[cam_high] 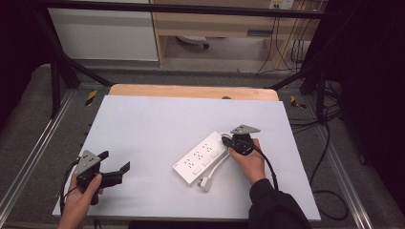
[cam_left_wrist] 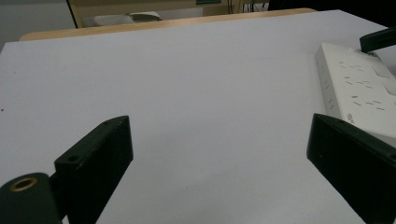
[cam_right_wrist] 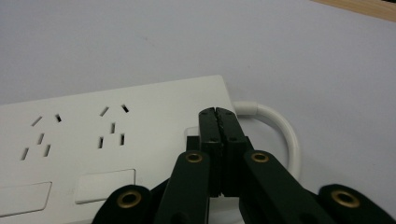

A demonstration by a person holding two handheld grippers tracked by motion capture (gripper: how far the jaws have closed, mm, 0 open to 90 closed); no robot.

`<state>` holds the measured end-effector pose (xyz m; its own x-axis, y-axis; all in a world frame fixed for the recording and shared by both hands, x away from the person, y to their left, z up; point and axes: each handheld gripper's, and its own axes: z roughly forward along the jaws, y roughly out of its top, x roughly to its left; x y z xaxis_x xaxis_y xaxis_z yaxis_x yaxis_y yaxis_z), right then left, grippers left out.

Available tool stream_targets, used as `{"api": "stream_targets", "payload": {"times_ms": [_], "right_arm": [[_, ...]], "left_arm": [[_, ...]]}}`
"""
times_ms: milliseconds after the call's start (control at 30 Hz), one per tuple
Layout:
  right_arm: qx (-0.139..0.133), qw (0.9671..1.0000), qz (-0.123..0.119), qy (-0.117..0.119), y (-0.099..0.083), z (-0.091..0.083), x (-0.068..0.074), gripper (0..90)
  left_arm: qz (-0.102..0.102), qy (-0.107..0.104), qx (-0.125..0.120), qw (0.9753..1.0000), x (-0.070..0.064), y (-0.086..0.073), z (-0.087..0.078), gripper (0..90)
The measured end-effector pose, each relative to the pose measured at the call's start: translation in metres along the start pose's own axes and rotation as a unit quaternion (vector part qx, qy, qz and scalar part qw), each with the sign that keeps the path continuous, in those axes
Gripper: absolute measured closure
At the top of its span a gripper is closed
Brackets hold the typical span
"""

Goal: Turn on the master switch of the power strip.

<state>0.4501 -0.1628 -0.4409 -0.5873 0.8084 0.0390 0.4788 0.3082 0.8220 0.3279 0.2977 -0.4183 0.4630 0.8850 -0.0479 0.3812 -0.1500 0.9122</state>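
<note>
Right gripper view | right tongs (cam_right_wrist: 218, 112) closed over power strip (cam_right_wrist: 93, 149) end

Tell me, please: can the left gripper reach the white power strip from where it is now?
Probably yes. The left gripper is open and faces the power strip, with bare white table between them. The right gripper, shut, rests at the strip's far end.

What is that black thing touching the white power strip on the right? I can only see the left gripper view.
Observer: That's the right gripper, jaws shut together, its tip at the cable end of the power strip.
Operator: Has the strip got a plug?
Observer: Yes, a white plug lies on the table beside the strip, not plugged in.
Operator: Where's my gripper?
Observer: The left gripper is open near the table's front left corner, apart from the strip.
</note>
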Motion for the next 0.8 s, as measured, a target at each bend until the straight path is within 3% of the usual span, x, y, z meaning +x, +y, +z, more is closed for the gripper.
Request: {"api": "stream_targets", "payload": {"times_ms": [800], "right_arm": [[-0.009, 1.0000, 0.003, -0.003, -0.0032, 0.0024, 0.0000, 90.0]], "left_arm": [[0.000, 0.000, 0.001, 1.0000, -0.0003, -0.0003, 0.0001, 7.2]]}}
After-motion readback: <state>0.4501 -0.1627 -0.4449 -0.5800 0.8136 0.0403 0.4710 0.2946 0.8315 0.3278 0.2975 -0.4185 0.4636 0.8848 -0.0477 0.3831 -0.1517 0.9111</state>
